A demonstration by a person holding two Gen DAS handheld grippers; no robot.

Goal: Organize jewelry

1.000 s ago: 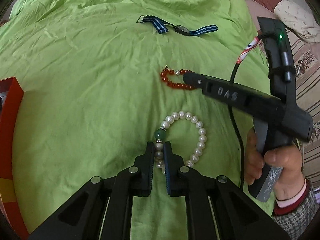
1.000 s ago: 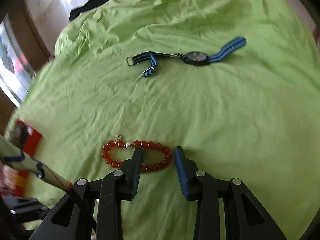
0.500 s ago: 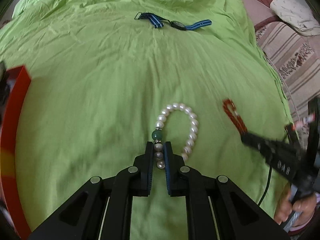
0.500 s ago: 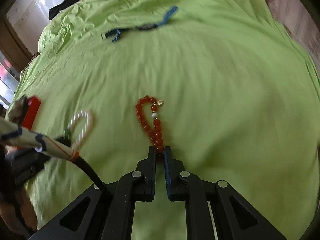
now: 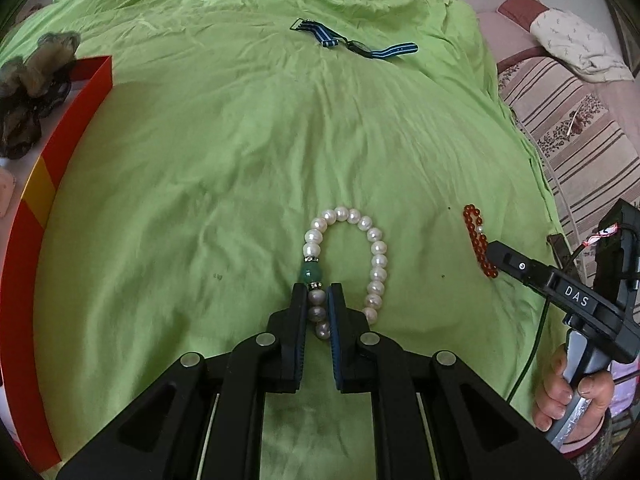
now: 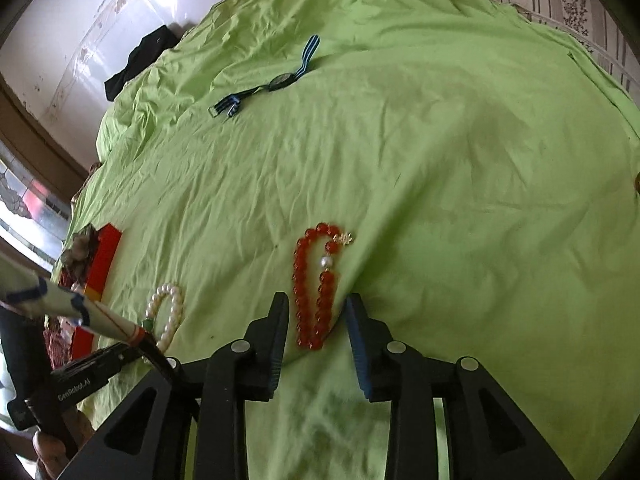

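Pearls (image 5: 344, 264) sit clamped in the left gripper (image 5: 318, 300) for carrying — the right gripper (image 6: 316, 312) is opening, red beads (image 6: 316, 284) lying loose between its jaws.

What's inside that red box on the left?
The red box holds a dark, crumpled bundle at its far end. The rest of its inside is hidden by its wall and the picture's edge.

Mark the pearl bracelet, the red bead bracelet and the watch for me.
pearl bracelet (image 5: 352, 216): left wrist view, top of its loop.
red bead bracelet (image 6: 298, 280): right wrist view, left strand of beads.
watch (image 6: 280, 80): right wrist view, its dark face.
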